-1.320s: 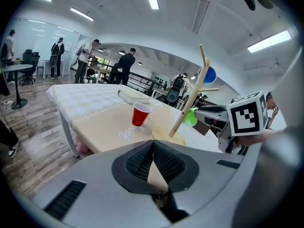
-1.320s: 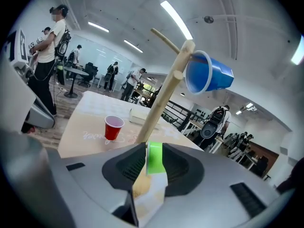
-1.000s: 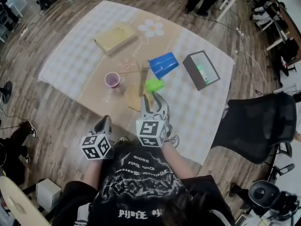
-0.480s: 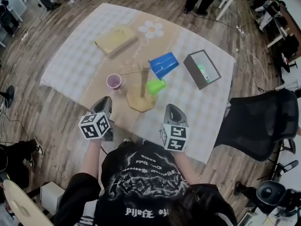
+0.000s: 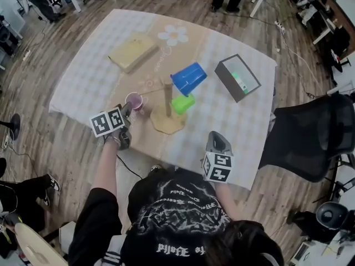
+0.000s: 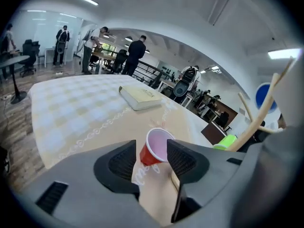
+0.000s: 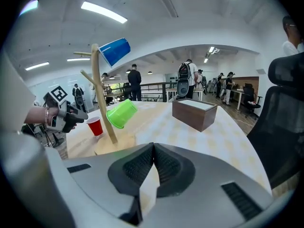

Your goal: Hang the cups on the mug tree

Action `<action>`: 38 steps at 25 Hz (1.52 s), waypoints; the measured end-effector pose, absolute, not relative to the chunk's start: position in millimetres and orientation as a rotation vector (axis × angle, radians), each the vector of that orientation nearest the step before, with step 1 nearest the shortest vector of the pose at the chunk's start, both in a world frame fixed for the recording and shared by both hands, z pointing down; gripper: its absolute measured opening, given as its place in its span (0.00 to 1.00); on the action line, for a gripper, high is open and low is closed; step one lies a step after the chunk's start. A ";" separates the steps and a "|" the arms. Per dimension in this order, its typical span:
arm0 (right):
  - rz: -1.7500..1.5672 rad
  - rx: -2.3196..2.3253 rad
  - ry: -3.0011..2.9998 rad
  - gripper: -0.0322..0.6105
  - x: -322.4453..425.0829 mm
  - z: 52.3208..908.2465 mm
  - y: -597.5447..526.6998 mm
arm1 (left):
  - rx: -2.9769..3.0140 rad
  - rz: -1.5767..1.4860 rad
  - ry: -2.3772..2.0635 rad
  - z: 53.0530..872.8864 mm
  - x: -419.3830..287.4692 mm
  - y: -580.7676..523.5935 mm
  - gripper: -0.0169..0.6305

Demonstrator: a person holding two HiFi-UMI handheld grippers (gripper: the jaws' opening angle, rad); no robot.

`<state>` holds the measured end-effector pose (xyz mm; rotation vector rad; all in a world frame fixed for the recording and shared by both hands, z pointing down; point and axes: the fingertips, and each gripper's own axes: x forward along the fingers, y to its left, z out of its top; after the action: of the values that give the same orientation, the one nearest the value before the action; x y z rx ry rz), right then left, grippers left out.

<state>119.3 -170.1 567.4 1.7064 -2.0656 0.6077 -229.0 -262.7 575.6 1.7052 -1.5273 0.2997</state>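
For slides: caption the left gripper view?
Left gripper, jaws just opened and empty, faces the upright red cup on the table; mug tree at right.

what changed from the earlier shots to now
The left claw reached out to the red cup and its jaws have just been opening; the cup shows between their tips, ungripped. The right claw drew back from the green cup and shut, empty. Green and blue cup stay on the tree; red cup unmoved.
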 end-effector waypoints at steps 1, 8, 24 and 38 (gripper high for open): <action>0.615 1.709 -2.058 0.06 121.4 569.2 -168.0 | 1.688 0.295 -1.519 578.3 -230.3 -266.1 0.34; 0.647 1.753 -1.990 0.06 138.6 580.7 -159.2 | 1.648 0.356 -1.494 593.2 -232.6 -282.3 0.34; 0.656 1.708 -1.957 0.06 144.1 593.1 -143.3 | 1.548 0.250 -1.514 596.4 -233.8 -280.8 0.09; 0.668 1.693 -1.966 0.06 140.0 598.2 -135.5 | 1.830 0.296 -1.575 527.9 -204.7 -304.5 0.09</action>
<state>140.0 -135.5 598.2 1.6929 -1.9658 0.6679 -204.7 -304.5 527.9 1.8296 -1.5747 0.2962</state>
